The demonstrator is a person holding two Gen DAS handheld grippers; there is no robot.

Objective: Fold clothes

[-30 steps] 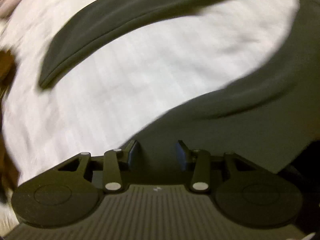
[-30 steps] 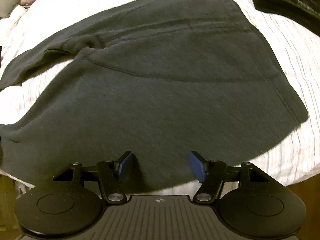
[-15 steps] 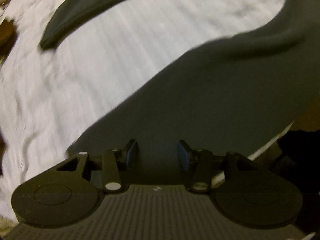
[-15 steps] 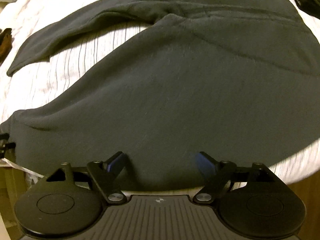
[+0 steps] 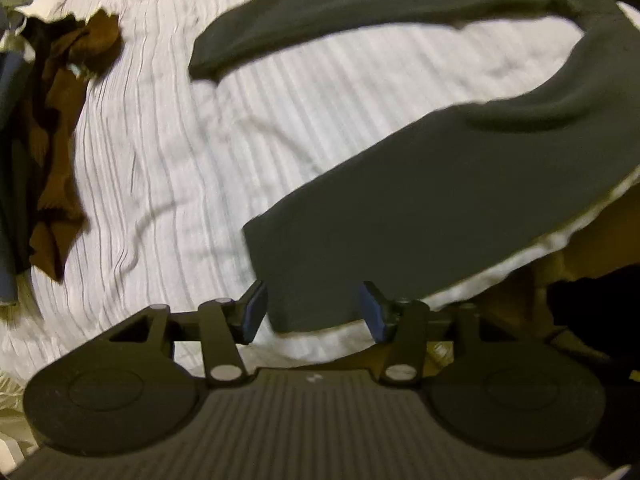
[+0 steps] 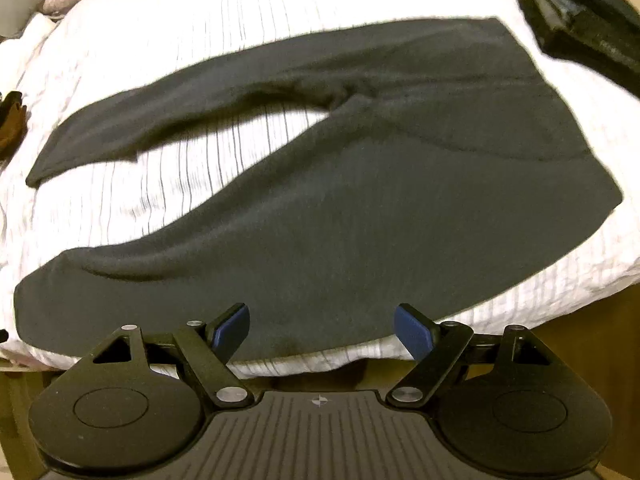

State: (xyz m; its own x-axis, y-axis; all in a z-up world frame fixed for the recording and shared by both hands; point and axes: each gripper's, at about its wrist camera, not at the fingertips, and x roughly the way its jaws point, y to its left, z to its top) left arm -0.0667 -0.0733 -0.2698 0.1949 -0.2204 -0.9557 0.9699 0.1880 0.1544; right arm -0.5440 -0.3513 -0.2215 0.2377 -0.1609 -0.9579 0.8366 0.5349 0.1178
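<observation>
Dark grey sweatpants lie spread flat on a white striped bed sheet, legs pointing left, waist at the right. In the left wrist view the near leg ends at a cuff just in front of my left gripper, which is open with the cuff between its blue pads, not clamped. The far leg curves across the top. My right gripper is open and empty, at the bed's front edge over the near leg's hem side.
A pile of brown and dark clothes lies at the left of the bed. Folded dark clothes are stacked at the far right. The bed's front edge drops to a brown floor.
Both grippers have drawn back toward the bed's front edge. The pants now lie flatter and more of both legs shows. The right jaws have opened wider.
</observation>
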